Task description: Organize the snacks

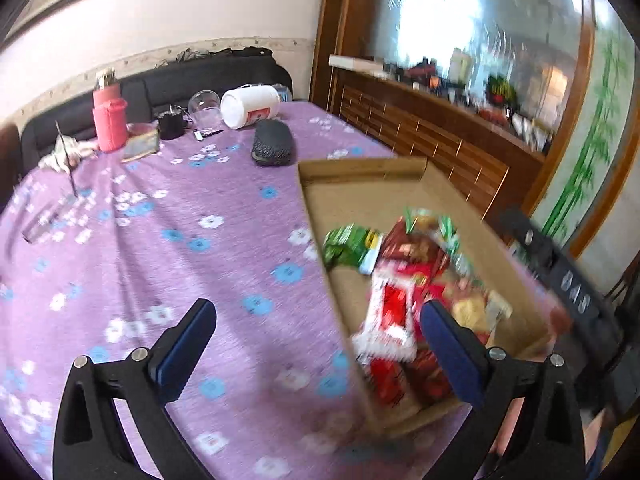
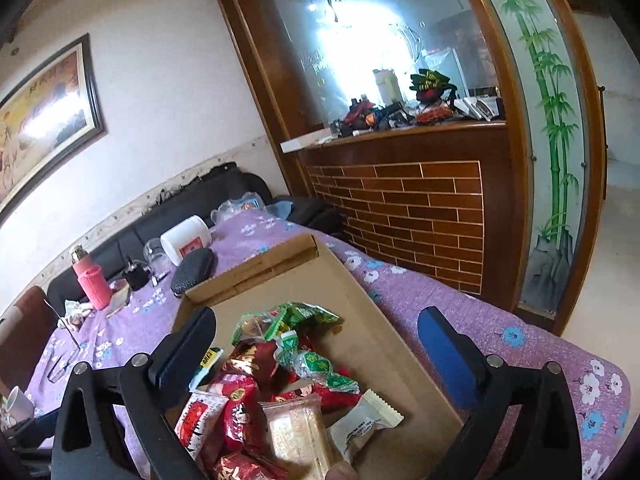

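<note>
As both views show it, the snacks (image 2: 276,380) lie heaped in the near end of a shallow cardboard box (image 2: 360,288) on the purple floral tabletop (image 1: 160,240). Green packets sit toward the middle of the pile, red and maroon ones nearer the camera, a clear-wrapped pale cake and a white sachet at the near right. Far half of the box floor is bare.

Left claw (image 1: 320,344): spread wide, nothing between the pads. It hangs over the box's left wall, one finger above the cloth, the other above the red packets. View is motion-blurred on the snack side, so individual packets there cannot be told apart.

Right claw (image 2: 316,354): also spread wide, empty, straddling the pile from above. No pad touches a packet that I can see.

Judgement on progress: gathering looks done or nearly so. No loose snack shows on the cloth in either view; what remains on the tabletop (pink flask (image 1: 109,120), white tub (image 1: 250,106), dark case (image 1: 272,142), glass cup (image 1: 205,110)) is not snack stock. What may be left is sorting: packets are jumbled by kind and overlap. Whether tidying within the box is required, the task wording does not settle.
</note>
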The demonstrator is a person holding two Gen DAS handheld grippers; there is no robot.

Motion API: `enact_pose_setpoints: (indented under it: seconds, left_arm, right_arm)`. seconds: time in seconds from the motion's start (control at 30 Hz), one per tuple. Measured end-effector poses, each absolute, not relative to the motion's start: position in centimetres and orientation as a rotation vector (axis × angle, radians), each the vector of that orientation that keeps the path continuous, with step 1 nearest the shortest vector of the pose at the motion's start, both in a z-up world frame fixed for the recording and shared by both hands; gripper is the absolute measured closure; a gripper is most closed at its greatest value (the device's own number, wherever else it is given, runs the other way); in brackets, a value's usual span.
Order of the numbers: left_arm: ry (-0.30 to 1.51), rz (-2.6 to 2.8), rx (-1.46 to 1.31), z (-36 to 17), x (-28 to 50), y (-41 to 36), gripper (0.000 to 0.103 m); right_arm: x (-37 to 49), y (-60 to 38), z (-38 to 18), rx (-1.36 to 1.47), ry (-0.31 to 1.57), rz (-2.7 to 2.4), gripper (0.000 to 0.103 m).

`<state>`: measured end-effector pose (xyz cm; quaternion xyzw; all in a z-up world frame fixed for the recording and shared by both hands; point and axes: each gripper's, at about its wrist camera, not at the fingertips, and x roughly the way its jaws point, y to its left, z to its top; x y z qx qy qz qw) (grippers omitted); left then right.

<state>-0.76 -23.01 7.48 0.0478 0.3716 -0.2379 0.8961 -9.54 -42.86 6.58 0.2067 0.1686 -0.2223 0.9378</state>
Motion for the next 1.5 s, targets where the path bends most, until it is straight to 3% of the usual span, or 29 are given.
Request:
enact_pose_setpoints:
  seconds: [0.2, 0.53, 1.5]
  left_arm:
    - [0.680, -0.424, 0.305, 7.5, -3.5, -21.6, 0.001]
    - [0.710, -0.395, 0.177, 5.9, -1.7, -17.6, 0.001]
    - [0.634, -0.300, 0.259, 6.1, -2.8, -18.4, 0.001]
  right_arm:
    - [-10.1, -41.1, 7.1, 0.356, 0.308, -0.387, 0.001]
    - [-11.8, -36.8, 7.6, 0.251, 0.320, -0.343, 0.001]
    - [-12.4, -33.4, 7.6, 0.224, 0.355, -0.272, 0.001]
